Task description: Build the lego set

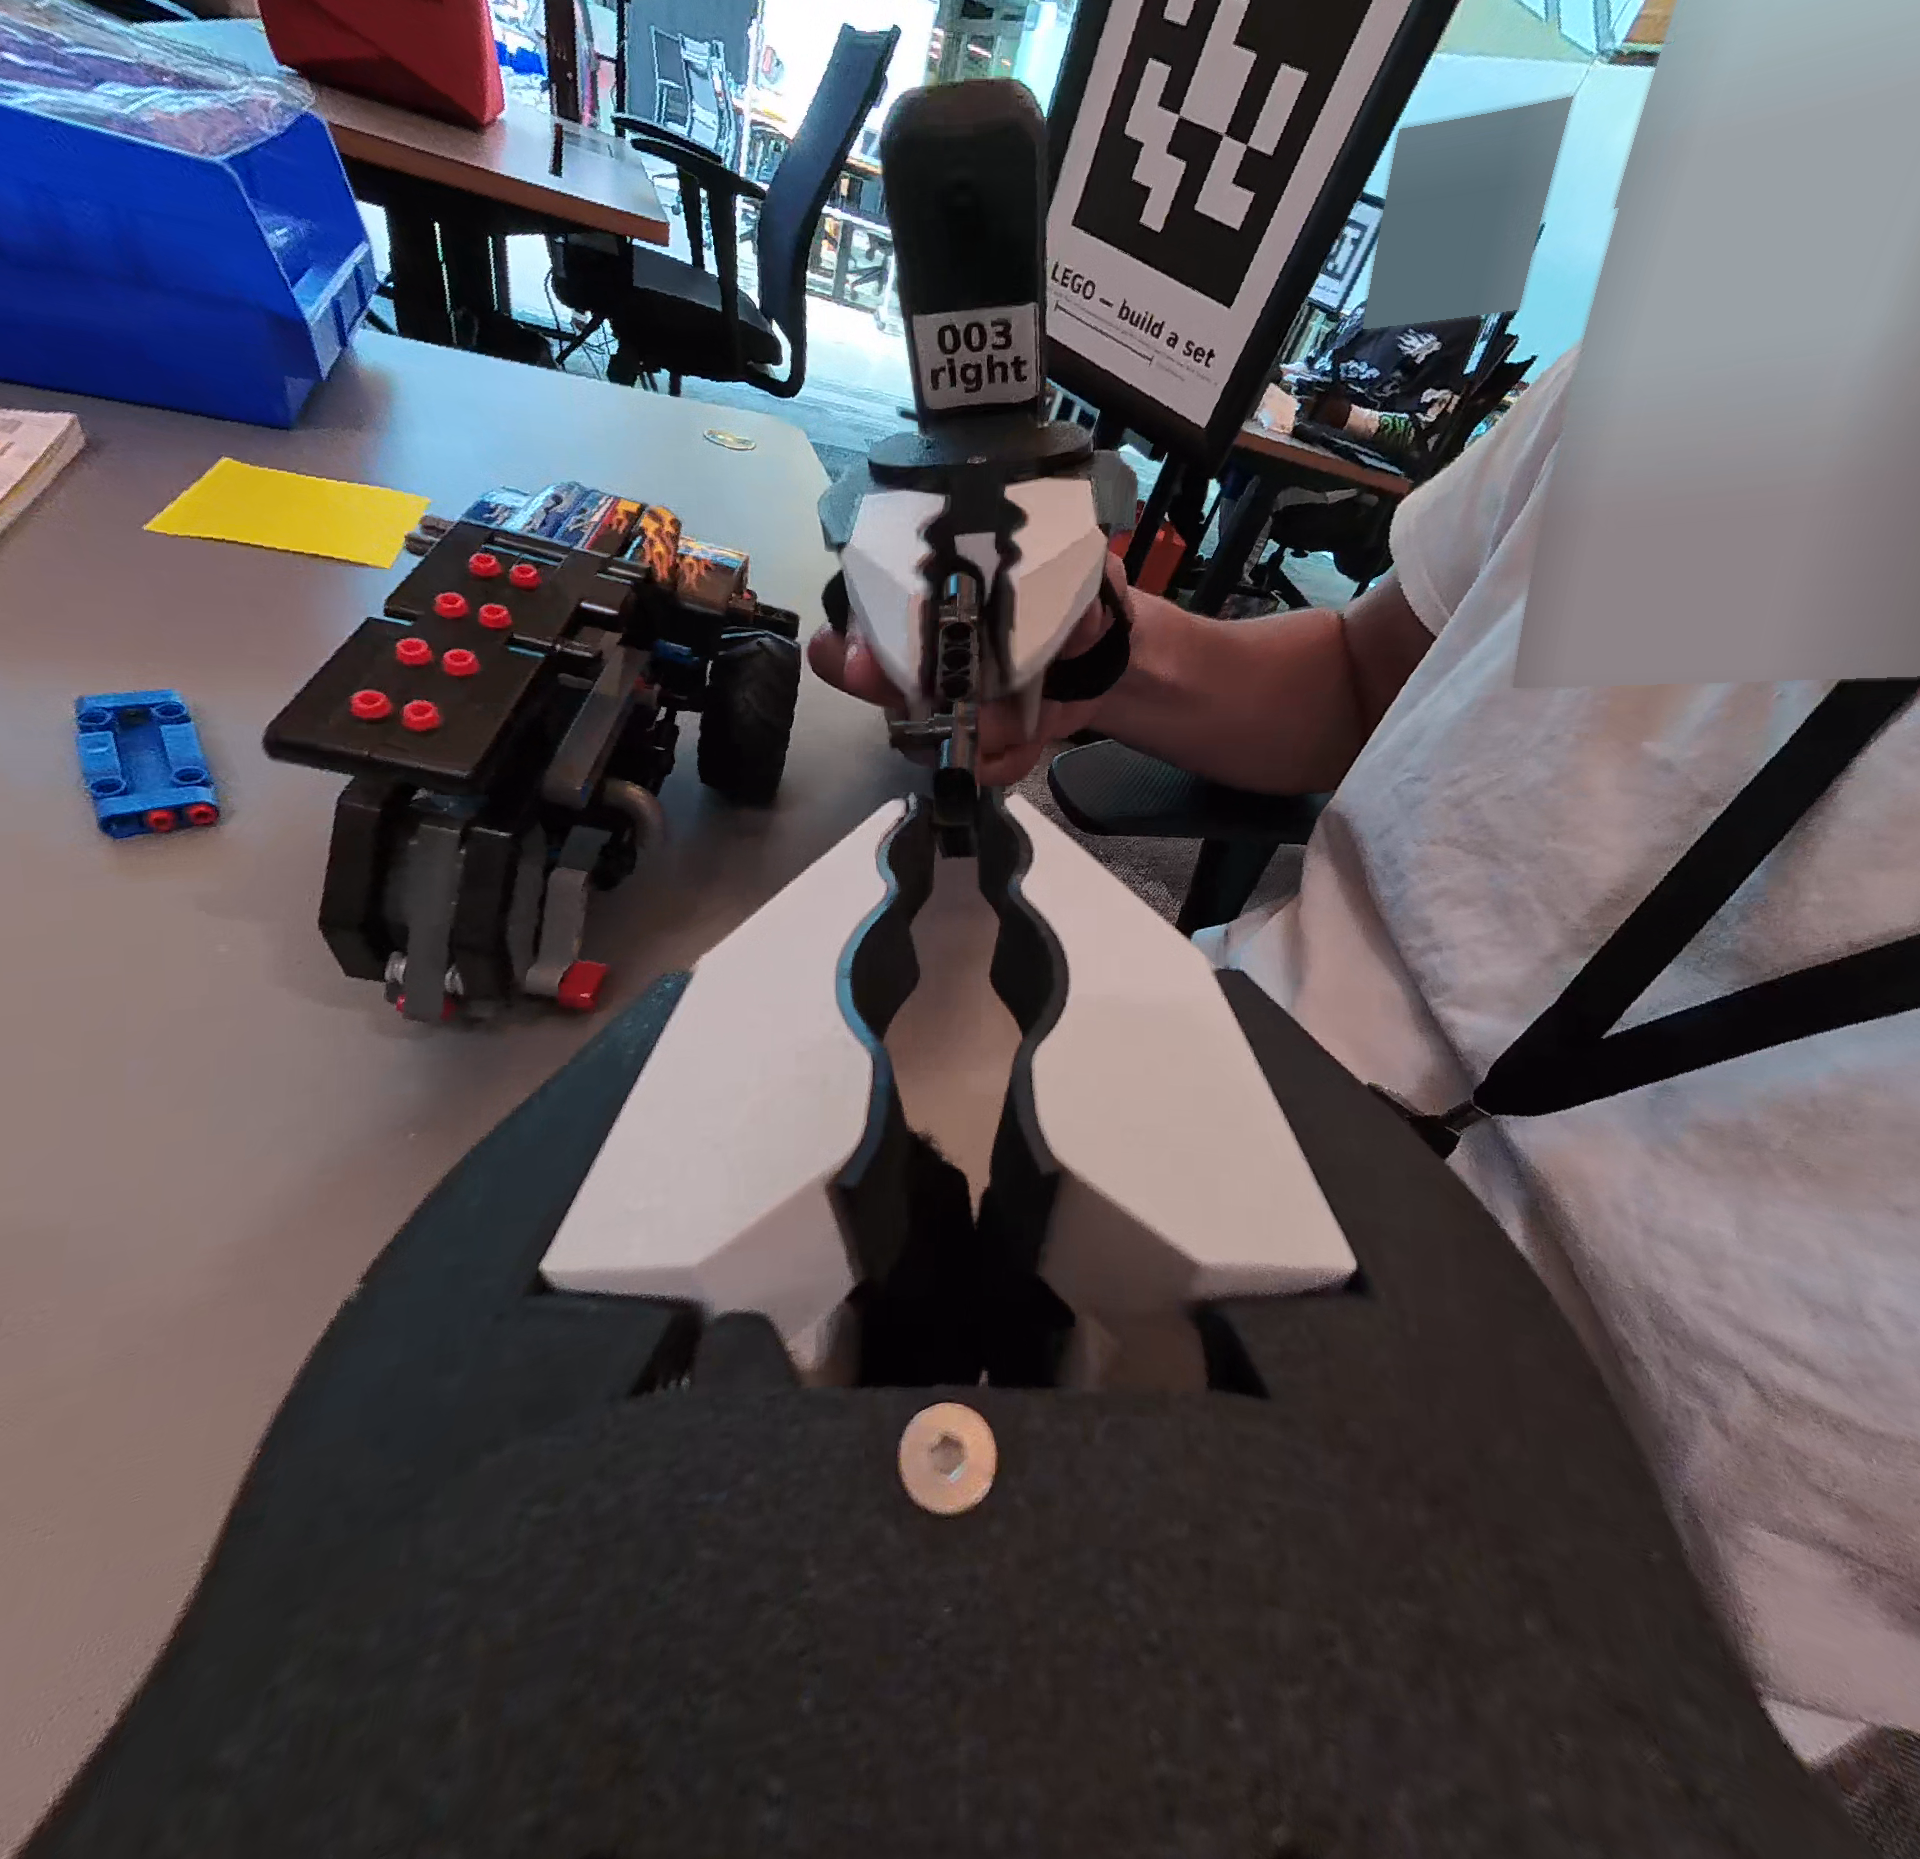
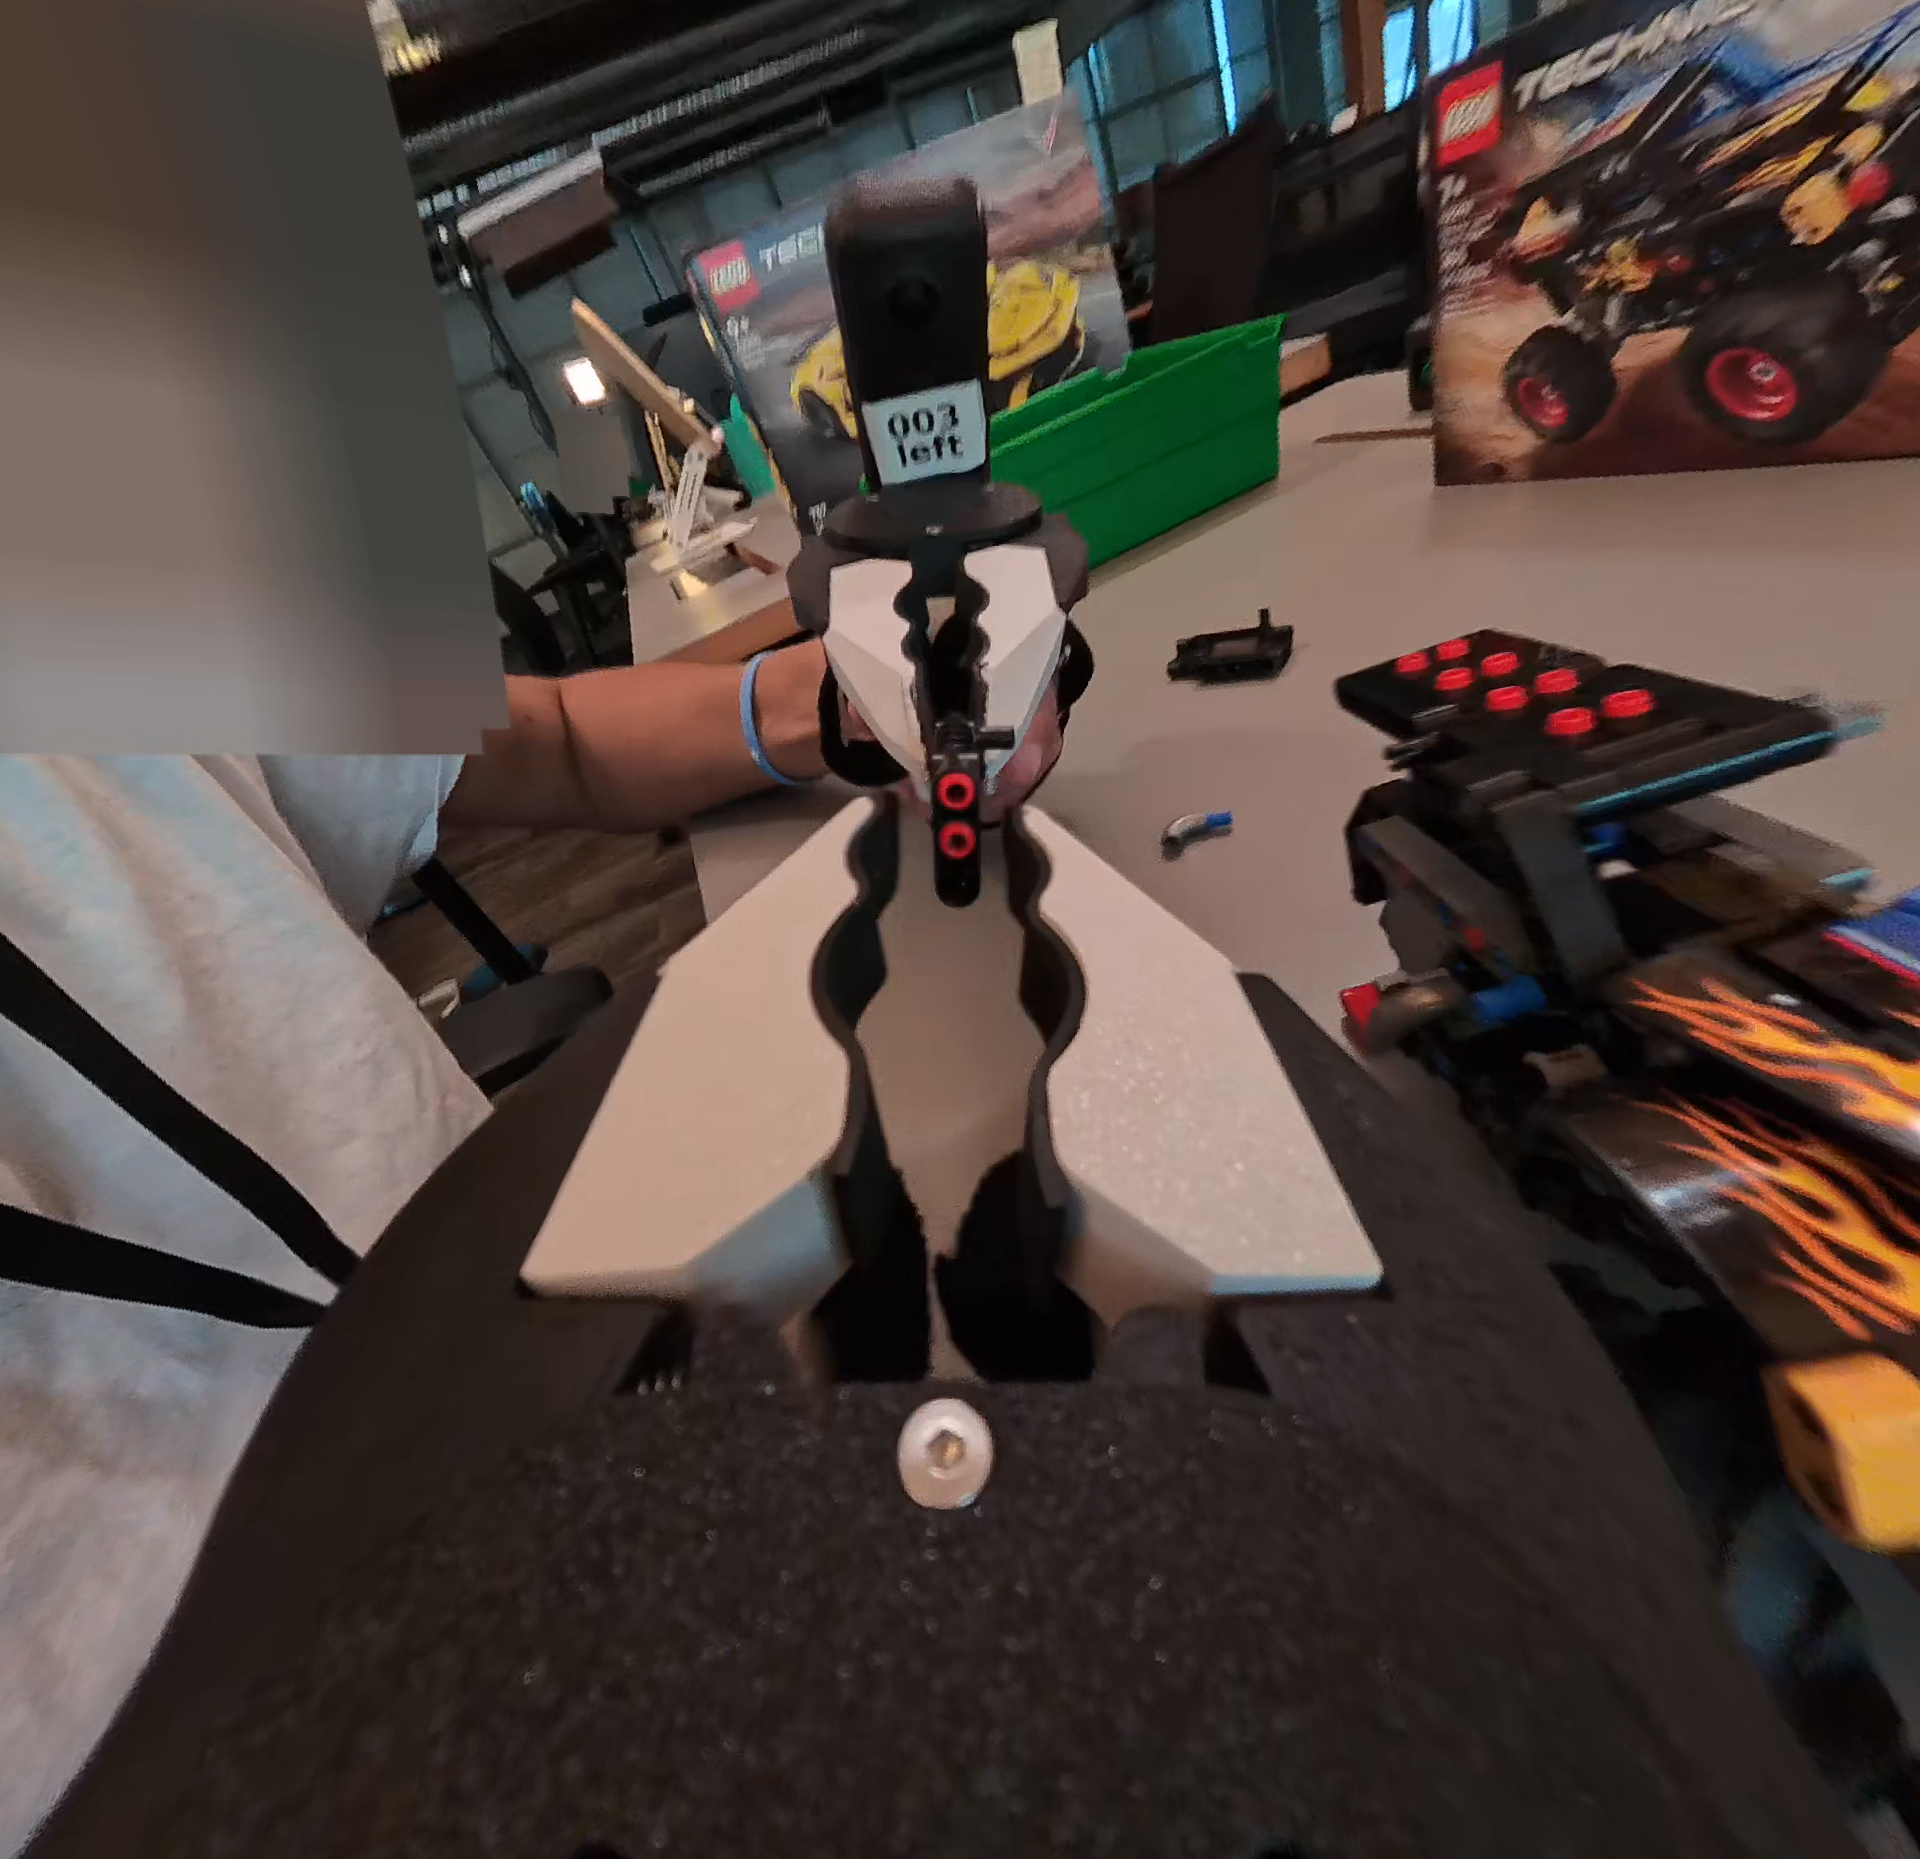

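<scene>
While both grippers face each other tip to tip above the grey table (image 1: 208, 1134), a blue brick plate (image 1: 147, 762) lies far left, then the black brick truck (image 1: 540, 760) with 8 red studs. The left gripper (image 1: 954, 822) and the right gripper (image 1: 961, 614) each clamp one end of a black pin beam (image 1: 956, 687) – 2 red holes show in the right wrist view – beside a person's white shirt (image 1: 1558, 978)

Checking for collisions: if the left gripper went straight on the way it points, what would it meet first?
Most likely the black beam piece between both grippers, then the right gripper facing it head-on; depth is hard to judge.
</scene>
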{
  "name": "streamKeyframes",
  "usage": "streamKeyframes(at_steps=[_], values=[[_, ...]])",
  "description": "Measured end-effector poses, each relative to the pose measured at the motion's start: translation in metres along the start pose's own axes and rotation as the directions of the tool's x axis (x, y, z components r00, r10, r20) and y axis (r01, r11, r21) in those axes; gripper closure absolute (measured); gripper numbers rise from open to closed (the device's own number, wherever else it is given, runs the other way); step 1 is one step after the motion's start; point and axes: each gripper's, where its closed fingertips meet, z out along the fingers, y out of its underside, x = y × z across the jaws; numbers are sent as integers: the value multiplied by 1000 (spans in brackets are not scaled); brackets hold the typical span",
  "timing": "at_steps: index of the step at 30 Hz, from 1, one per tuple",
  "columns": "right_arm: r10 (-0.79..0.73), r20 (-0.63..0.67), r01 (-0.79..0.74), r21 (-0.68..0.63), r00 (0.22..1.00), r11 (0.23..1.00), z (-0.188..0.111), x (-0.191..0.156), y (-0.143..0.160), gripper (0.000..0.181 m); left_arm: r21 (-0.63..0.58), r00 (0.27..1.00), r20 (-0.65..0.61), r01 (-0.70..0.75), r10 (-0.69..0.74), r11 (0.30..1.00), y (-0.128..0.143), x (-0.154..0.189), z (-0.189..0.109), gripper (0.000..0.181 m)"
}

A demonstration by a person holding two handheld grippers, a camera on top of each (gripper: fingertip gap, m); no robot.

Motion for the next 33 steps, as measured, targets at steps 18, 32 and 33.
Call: streamKeyframes(at_steps=[18, 32, 33], values=[[-38, -6, 38, 32, 999, 999, 9, -7, -4, 174, 41, 999, 6, -41, 40, 998, -5, 8, 6, 173], [-37, -130, 46, 67, 991, 997, -31, 15, -17, 174, 34, 986, 163, -33, 27, 999, -20, -34, -35, 174], [-60, -131, 66, 37, 990, 997, -29, 12, -11, 174, -49, 964, 254, -71, 81, 996, -19, -43, -42, 174]])
